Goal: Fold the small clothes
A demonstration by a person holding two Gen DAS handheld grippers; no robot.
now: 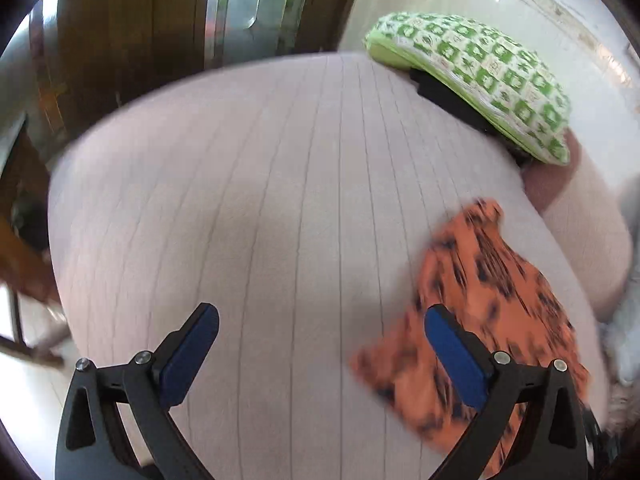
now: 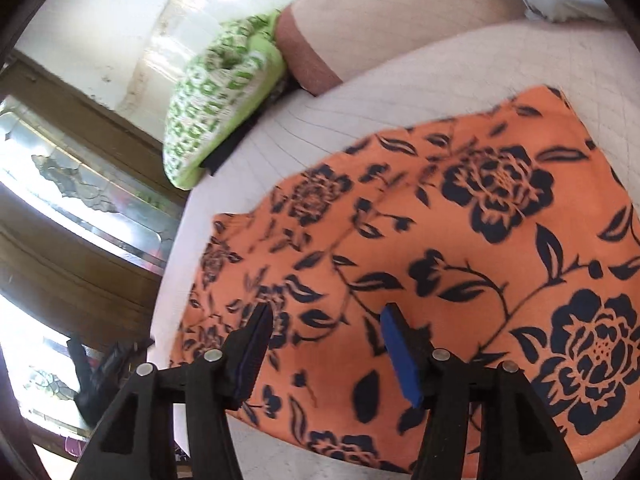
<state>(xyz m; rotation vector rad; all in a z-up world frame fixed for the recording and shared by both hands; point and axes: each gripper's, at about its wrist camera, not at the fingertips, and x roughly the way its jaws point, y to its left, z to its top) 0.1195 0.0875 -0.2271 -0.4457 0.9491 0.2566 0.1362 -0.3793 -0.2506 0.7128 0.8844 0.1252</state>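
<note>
Hovering both tongs over the bed (image 1: 280,200), a pale mattress cover with thin stitched lines running along it. My left tongs (image 1: 320,344) are standing wide apart, blue pads facing each other, holding nothing, with bare cover between them. My right tongs (image 2: 326,332) are also standing apart and holding nothing, poised above the orange cloth (image 2: 440,240).

That cloth, orange with dark navy roses and leaves, is lying spread flat on the bed, toward its right side as the left camera sees it (image 1: 480,300). In the left view it is blurring with motion; its near corner is showing past my left tongs' right finger. In the right view its left edge is lying near the bed's edge on the door side.

A green-and-white checked pillow (image 1: 472,80) is resting at the far corner of the bed, with something dark (image 1: 452,100) tucked under it. Just beside it, a tan bolster (image 2: 380,12) is lying along the far edge.

Beyond the bed, a brown wooden door frame with glass panes (image 2: 80,208) is catching daylight, and a whitish wall (image 2: 100,20) is rising behind the pillow. Something black (image 2: 92,376) is sitting low by the door; I cannot tell what it is.
</note>
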